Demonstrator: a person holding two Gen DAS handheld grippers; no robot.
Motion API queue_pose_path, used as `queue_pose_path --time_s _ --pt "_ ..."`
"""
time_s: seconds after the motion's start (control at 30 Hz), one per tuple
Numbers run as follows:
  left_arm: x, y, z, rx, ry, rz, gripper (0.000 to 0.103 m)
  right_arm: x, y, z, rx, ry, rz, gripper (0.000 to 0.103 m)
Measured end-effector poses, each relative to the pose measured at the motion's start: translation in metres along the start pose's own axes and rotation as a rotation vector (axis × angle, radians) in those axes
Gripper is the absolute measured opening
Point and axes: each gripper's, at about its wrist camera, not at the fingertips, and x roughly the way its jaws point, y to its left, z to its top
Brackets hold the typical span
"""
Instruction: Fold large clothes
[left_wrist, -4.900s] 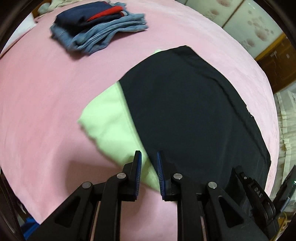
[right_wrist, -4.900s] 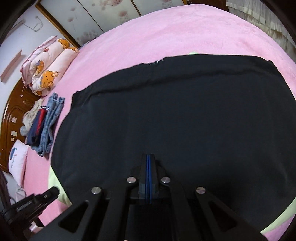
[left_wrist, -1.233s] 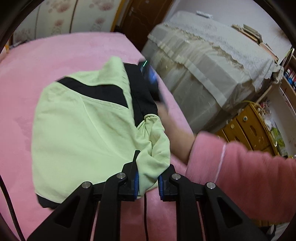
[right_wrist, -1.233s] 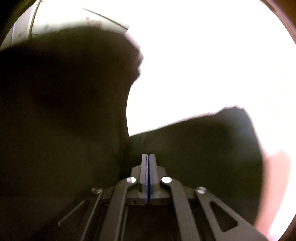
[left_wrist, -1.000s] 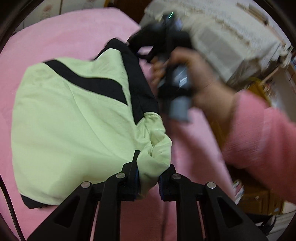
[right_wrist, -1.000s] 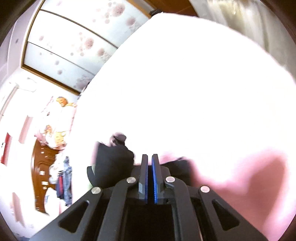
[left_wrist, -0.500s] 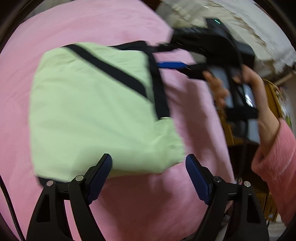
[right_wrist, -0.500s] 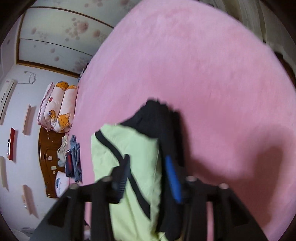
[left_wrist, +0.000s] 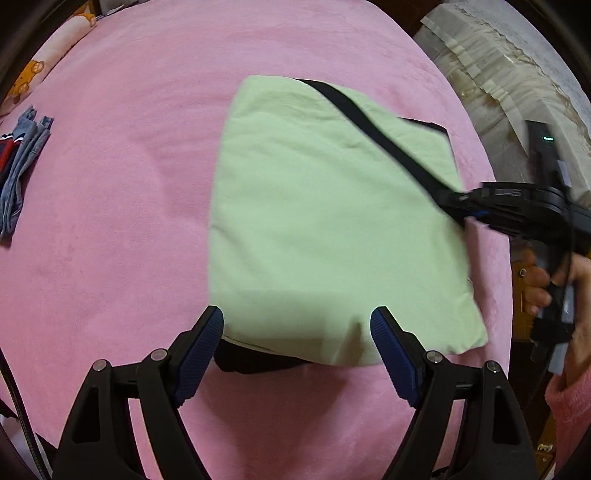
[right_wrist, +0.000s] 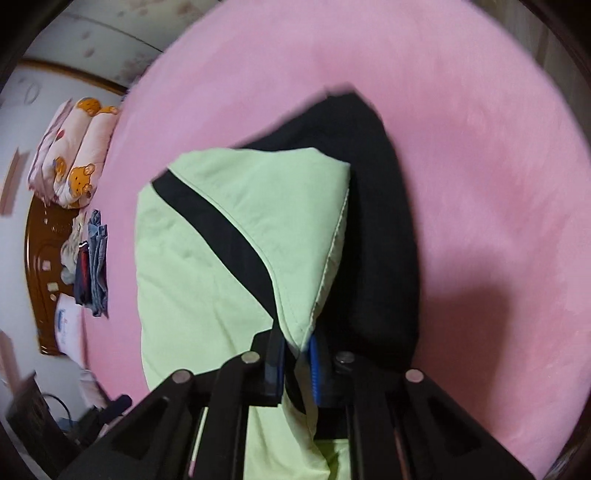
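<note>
Garment (left_wrist: 325, 206), pale green fabric with a black diagonal band and black underside, lying as a folded, roughly square panel on the pink plush bed cover (left_wrist: 122, 184), toward 1 o'clock of centre in the left wrist view.

Left gripper (left_wrist: 297, 338) hovering above the panel's 6 o'clock edge, jaws spread wide, blue pads either side of the edge, nothing between them pressed. Pointing steeply downward.

Right gripper (right_wrist: 295, 350) closing on a corner where green and black layers meet, cloth pinched between the pads. In the left wrist view, entering from 3 o'clock, carried by a hand (left_wrist: 554, 280) in a pink sleeve (left_wrist: 569, 413), tips at the panel's 3 o'clock edge.

Recommended for the step in hand, judged as squaring up the fold:
- keeping the pinched corner low while drawing it outward, avoiding lifting the layers apart;
- aligning green edge over black edge, since black fabric is showing past the green at 12 and 6 o'clock;
- bringing the left gripper down on the near edge only once the right corner is taut.

Stack of folded blue denim clothes (left_wrist: 22, 173) lying well apart at 9 o'clock.
</note>
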Motion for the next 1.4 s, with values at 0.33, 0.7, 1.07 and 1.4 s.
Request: queue_pose_path --time_s 0.33,0.7,1.07,1.4 --pt "0.031 -0.02 -0.003 0.1 0.03 0.097 0.08 -0.03 -0.023 0.003 -0.045 -0.115 -0.199 0.008" --pt "0.041 -0.015 -0.011 0.09 0.025 0.105 0.08 0.006 -0.028 -0.012 -0.008 -0.207 -0.401 0.011" --pt "0.004 -0.02 -0.014 0.056 -0.136 -0.087 0.054 -0.038 0.027 -0.081 -0.09 -0.346 -0.202 0.017" --pt "0.066 -0.013 -0.031 -0.021 0.062 -0.206 0.009 0.036 0.044 -0.138 -0.053 -0.179 0.018 0.0"
